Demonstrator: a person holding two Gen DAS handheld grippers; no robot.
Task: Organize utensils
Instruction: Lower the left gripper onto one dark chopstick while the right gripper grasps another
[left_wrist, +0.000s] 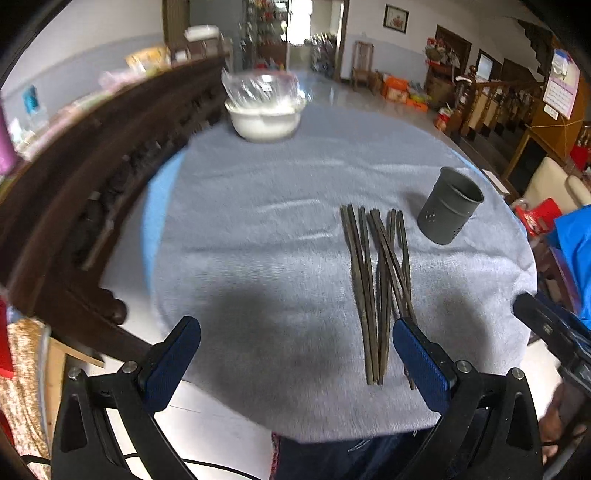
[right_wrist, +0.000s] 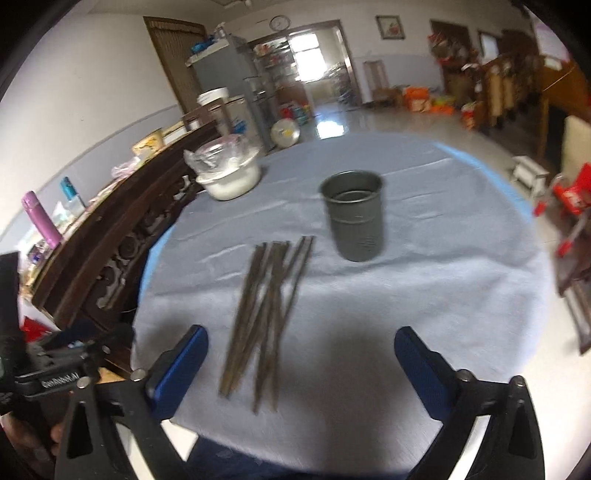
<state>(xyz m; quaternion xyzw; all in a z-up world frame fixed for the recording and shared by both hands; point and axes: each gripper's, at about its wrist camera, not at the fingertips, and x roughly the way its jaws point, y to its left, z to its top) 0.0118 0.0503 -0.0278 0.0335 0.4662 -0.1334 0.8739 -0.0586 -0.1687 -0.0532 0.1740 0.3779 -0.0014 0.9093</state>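
Note:
Several dark chopsticks lie in a loose crossed bundle on the grey cloth; they also show in the right wrist view. A dark grey perforated holder cup stands upright just beyond them on the right, and it shows in the right wrist view too. My left gripper is open and empty, above the near table edge, with its right finger over the chopsticks' near ends. My right gripper is open and empty, just right of the chopsticks' near ends.
A white bowl with a clear plastic-covered bowl on top stands at the far left of the table; it also shows in the right wrist view. A dark carved wooden cabinet runs along the table's left side. The cloth's near edge hangs close below the grippers.

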